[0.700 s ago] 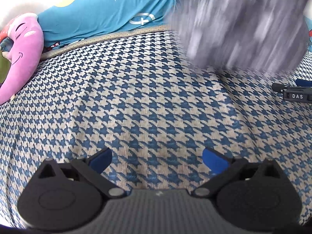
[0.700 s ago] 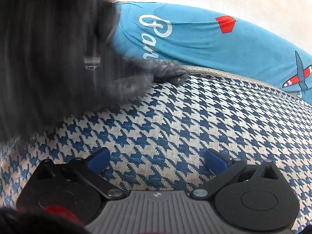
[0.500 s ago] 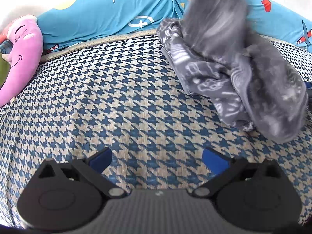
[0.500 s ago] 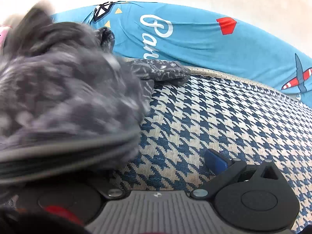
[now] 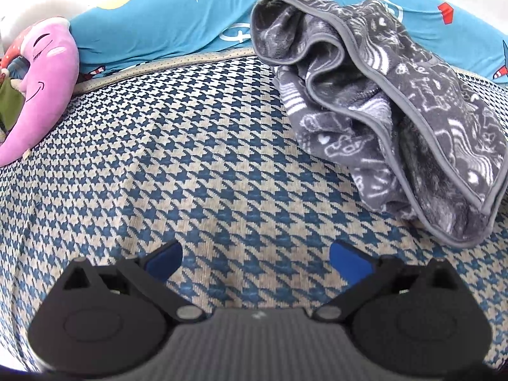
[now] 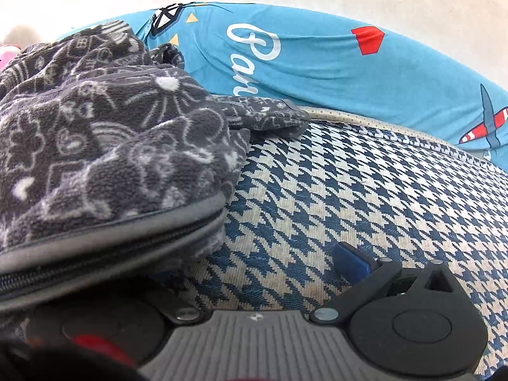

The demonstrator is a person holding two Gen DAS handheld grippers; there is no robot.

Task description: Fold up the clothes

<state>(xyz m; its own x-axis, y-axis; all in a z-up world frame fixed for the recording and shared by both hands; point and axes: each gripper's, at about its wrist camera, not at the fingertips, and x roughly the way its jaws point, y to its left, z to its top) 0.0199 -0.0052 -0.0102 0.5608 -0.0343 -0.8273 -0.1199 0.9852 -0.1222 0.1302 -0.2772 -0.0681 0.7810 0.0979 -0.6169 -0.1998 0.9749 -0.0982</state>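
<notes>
A grey fleece zip jacket (image 5: 381, 95) with white doodle print lies crumpled on a blue houndstooth bed cover (image 5: 206, 158), against a turquoise pillow (image 5: 165, 31). It looks soft, light and floppy, best gripped at the bound zipper hem (image 6: 108, 247). The left gripper (image 5: 255, 258) gapes wide and empty; the right gripper (image 6: 254, 263) is half hidden by fleece, so its state is unclear. No containers show.

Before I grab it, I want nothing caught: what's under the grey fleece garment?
The grey fleece garment lies crumpled on the houndstooth cover; its zipped hem hides the right gripper's left finger. Anything beneath the heap is hidden.
</notes>
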